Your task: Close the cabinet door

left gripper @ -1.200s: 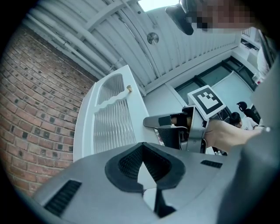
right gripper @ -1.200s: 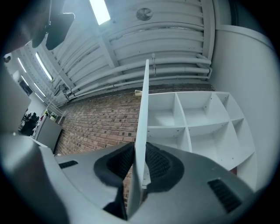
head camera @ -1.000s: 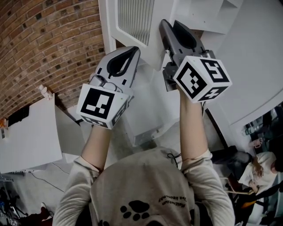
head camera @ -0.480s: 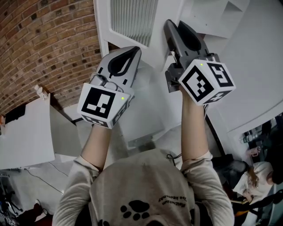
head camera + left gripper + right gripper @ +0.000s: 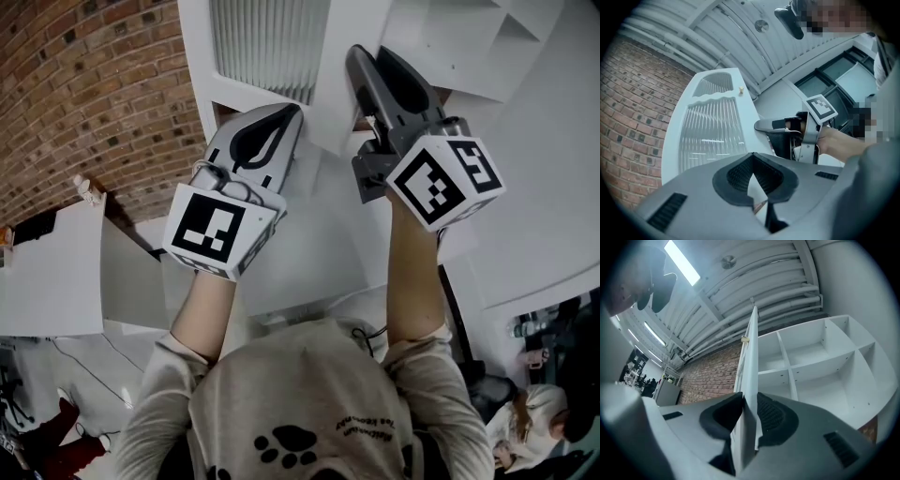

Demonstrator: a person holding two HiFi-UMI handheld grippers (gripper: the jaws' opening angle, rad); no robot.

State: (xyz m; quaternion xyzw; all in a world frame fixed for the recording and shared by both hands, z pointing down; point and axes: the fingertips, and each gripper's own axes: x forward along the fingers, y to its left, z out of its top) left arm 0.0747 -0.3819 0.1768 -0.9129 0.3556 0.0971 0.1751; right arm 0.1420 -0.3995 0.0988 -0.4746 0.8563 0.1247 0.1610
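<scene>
Cabinet door ajar, right gripper on its edge.

I had the right gripper clamped on the free edge of the cabinet door, which stood edge-on out from the open shelves. The left gripper, jaws together and holding nothing, sat by the door's ribbed panel. I judged the closing underway. Next it called for a steady push toward the shelves, letting go before the jaws got pinched.

Both arms raised. Left tool points at the cabinet door, its tip just under the ribbed panel. Right tool sits at the door's edge. White shelving is right of the door, brick wall left. Paw-print shirt shows at the bottom.
</scene>
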